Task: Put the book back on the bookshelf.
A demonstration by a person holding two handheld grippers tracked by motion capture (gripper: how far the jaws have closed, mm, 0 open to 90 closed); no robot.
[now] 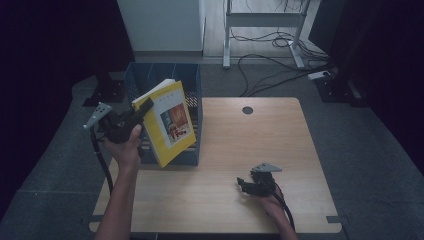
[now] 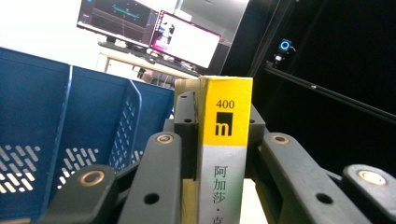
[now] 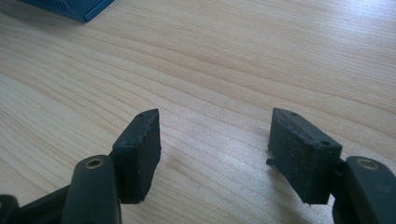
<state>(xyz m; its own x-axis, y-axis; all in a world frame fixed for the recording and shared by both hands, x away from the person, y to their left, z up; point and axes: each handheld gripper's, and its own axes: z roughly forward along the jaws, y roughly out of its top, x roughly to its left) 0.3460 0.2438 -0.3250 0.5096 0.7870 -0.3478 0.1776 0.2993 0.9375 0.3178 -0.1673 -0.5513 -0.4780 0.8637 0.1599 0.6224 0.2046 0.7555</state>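
A yellow book (image 1: 170, 120) with a picture on its cover is held tilted in the air in front of a blue file rack (image 1: 192, 82), over the table's left side. My left gripper (image 1: 144, 107) is shut on its spine edge. In the left gripper view the yellow and grey spine (image 2: 224, 140) stands between the black jaws of that gripper (image 2: 220, 114), with the rack's blue dividers (image 2: 46, 116) to the left. My right gripper (image 1: 243, 183) rests low at the table's front right. It is open, with only bare wood between its pads (image 3: 217, 135).
The wooden table (image 1: 250, 140) has a round cable hole (image 1: 247, 110) at its back. The rack's corner (image 3: 79, 7) lies far from the right gripper. Cables and a desk frame (image 1: 260, 20) are on the floor behind. Monitors (image 2: 187, 39) glow beyond the rack.
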